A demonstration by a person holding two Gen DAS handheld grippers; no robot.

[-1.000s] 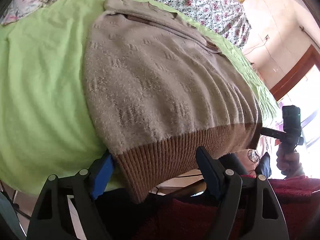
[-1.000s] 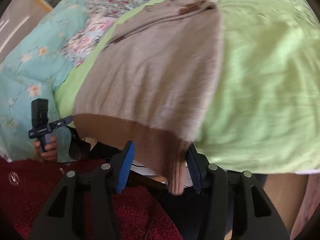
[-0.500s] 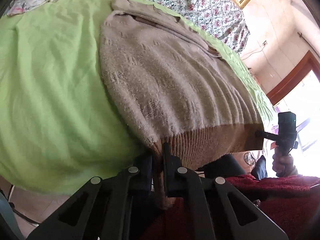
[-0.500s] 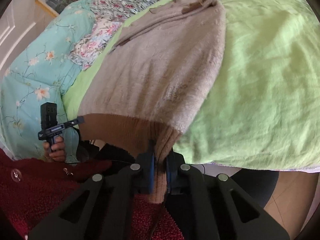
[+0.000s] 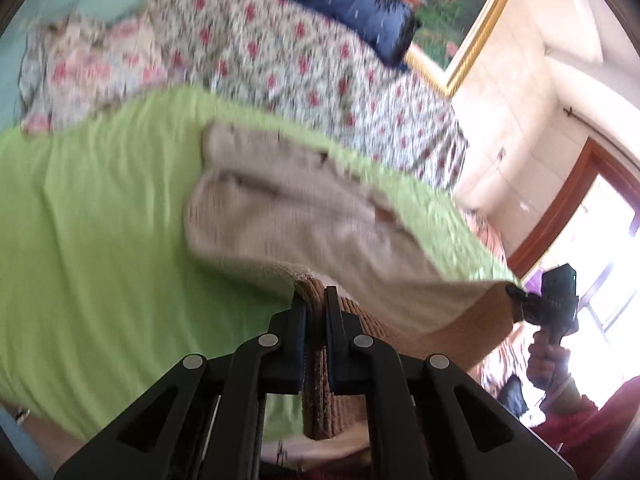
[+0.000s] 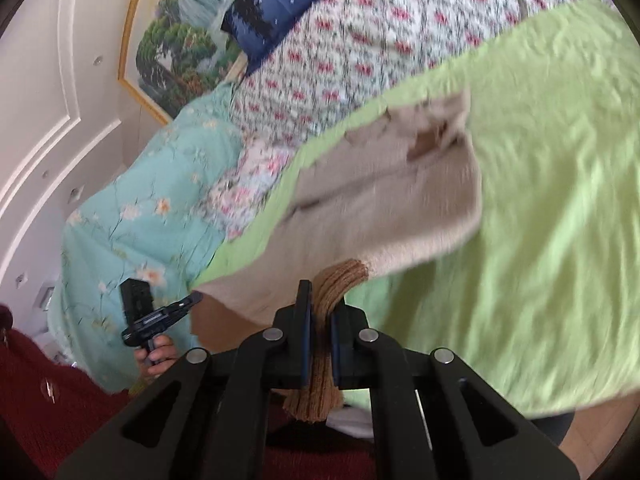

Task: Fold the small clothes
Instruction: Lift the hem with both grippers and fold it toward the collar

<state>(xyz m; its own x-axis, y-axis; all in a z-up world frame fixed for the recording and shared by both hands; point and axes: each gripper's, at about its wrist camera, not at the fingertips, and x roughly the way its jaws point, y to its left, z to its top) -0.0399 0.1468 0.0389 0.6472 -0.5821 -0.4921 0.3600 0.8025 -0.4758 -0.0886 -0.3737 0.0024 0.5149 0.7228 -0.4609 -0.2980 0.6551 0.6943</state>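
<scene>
A beige knit sweater with a brown ribbed hem lies on a green bedspread; it also shows in the right wrist view. My left gripper is shut on the hem's left corner. My right gripper is shut on the hem's right corner. Both hold the hem lifted above the bed, and the sweater's lower half curves up toward the collar. Each gripper shows in the other's view, the right one and the left one.
Floral bedding and a blue pillow lie beyond the sweater. A turquoise floral quilt lies on the left side. A framed picture hangs on the wall. A window is at the right.
Both grippers closed on the hem corners, then lifted and carried the hem forward over the sweater toward the collar. The views now tilt up and blur.
</scene>
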